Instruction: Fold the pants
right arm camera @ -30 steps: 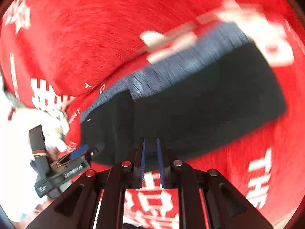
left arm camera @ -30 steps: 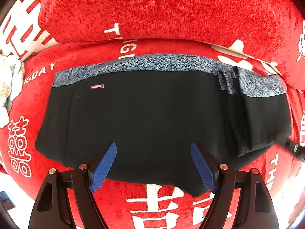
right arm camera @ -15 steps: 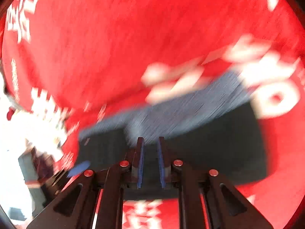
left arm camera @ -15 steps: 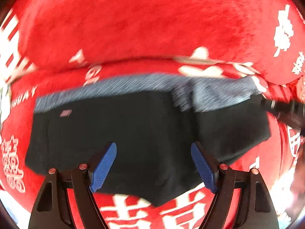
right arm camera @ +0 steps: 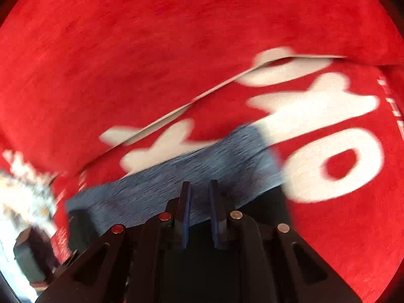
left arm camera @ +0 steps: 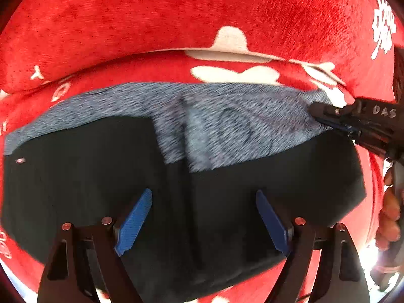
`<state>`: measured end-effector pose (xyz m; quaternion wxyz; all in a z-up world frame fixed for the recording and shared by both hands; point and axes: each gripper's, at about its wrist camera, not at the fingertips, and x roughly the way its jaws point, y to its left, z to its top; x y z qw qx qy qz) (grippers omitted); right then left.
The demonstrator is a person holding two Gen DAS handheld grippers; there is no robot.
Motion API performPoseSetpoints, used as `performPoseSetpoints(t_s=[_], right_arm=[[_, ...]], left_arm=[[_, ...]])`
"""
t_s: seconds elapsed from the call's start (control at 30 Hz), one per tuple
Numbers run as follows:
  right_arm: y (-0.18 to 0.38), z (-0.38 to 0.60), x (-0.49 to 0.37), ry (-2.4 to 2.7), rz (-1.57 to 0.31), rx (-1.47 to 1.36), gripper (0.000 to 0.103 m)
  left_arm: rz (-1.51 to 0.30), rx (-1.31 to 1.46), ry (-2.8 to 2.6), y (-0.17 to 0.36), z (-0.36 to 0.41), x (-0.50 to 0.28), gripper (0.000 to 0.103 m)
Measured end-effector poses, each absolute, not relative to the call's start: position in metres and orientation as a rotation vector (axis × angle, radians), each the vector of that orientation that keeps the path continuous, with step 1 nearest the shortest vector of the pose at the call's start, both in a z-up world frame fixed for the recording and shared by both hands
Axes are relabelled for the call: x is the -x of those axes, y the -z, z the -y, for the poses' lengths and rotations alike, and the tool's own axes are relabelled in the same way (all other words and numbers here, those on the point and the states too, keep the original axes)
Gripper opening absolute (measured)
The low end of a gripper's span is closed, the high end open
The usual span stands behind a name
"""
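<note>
Black pants (left arm camera: pixel 176 176) with a grey heathered waistband (left arm camera: pixel 227 126) lie folded on a red sofa seat. My left gripper (left arm camera: pixel 203 217) is open, its blue pads (left arm camera: pixel 133 222) hovering over the near black part of the pants. My right gripper (left arm camera: pixel 325 120) shows at the right of the left wrist view, its tips at the far right corner of the waistband. In the right wrist view the right gripper (right arm camera: pixel 199 197) has its jaws close together with a narrow gap, over the waistband (right arm camera: pixel 227 159); no cloth shows between them.
The red sofa cover (left arm camera: pixel 202 20) with white printed characters forms the seat and backrest behind the pants. A hand (left arm camera: pixel 390 217) holds the right gripper at the right edge. A white patterned object (right arm camera: pixel 22 197) lies at the far left.
Both views have moved closer to the pants and shifted toward their right end. The right gripper has travelled up to the waistband's far right corner. The left gripper stays open.
</note>
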<state>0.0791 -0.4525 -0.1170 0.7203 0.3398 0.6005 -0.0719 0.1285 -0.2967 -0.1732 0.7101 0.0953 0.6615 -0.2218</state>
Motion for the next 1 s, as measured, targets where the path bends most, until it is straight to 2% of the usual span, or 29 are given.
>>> performPoseSetpoints(t_s=[0.17, 0.3, 0.37, 0.57, 0.63, 0.7, 0.87, 1.0], right_arm=[[0.110, 0.387, -0.092, -0.010, -1.388, -0.714, 0.016], [0.127, 0.335, -0.090, -0.080, -1.458, -0.742, 0.025], [0.117, 0.319, -0.085, -0.074, -1.435, -0.657, 0.026], [0.095, 0.306, -0.067, -0.107, -1.470, -0.630, 0.026], [0.087, 0.304, -0.061, -0.093, -1.476, -0.593, 0.032], [0.082, 0.299, -0.054, -0.084, -1.489, -0.561, 0.044], [0.080, 0.283, -0.041, -0.075, -1.525, -0.511, 0.050], [0.081, 0.271, -0.032, -0.068, -1.555, -0.510, 0.051]], left_arm=[[-1.417, -0.271, 0.443, 0.151, 0.265, -0.127, 0.085], [-1.431, -0.266, 0.358, 0.147, 0.234, -0.133, 0.085], [-1.442, -0.263, 0.330, 0.149, 0.220, -0.136, 0.085], [-1.458, -0.239, 0.295, 0.144, 0.184, -0.133, 0.085], [-1.464, -0.226, 0.284, 0.144, 0.178, -0.131, 0.085], [-1.467, -0.211, 0.270, 0.141, 0.167, -0.129, 0.085], [-1.481, -0.196, 0.252, 0.141, 0.156, -0.125, 0.085], [-1.495, -0.173, 0.236, 0.142, 0.143, -0.123, 0.085]])
